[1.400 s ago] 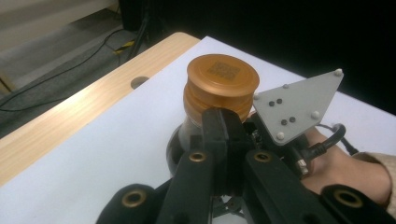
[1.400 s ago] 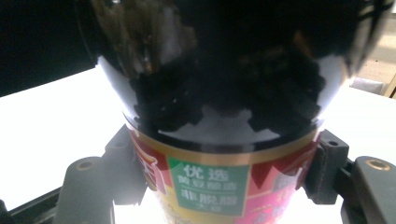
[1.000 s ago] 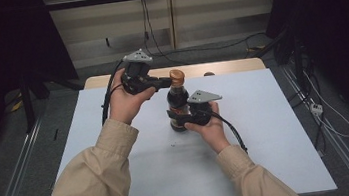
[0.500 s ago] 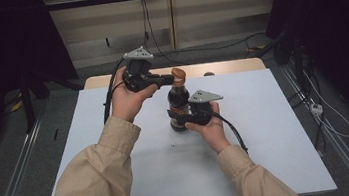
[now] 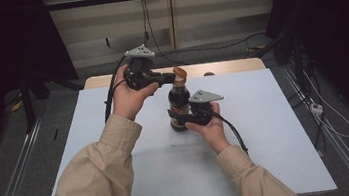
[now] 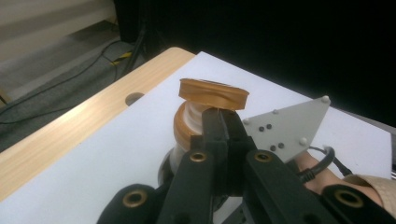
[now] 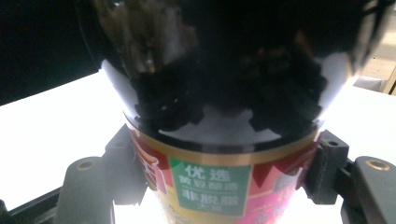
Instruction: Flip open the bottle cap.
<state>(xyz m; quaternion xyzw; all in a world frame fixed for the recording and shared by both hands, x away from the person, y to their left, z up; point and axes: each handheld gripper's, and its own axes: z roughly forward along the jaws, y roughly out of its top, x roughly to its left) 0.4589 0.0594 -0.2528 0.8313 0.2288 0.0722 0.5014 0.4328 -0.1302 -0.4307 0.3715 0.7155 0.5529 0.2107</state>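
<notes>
Dark sauce bottle (image 5: pixel 179 103) held upright on white tabletop (image 5: pixel 265 117), body clamped by right tool (image 5: pixel 181 120), left tool (image 5: pixel 174 79) closed beneath tilted orange cap (image 6: pixel 213 92)

The left tool (image 5: pixel 173 79) has tipped the brown cap (image 5: pixel 179 72) up, so it now tilts open above the bottle (image 5: pixel 179 102) neck.
</notes>
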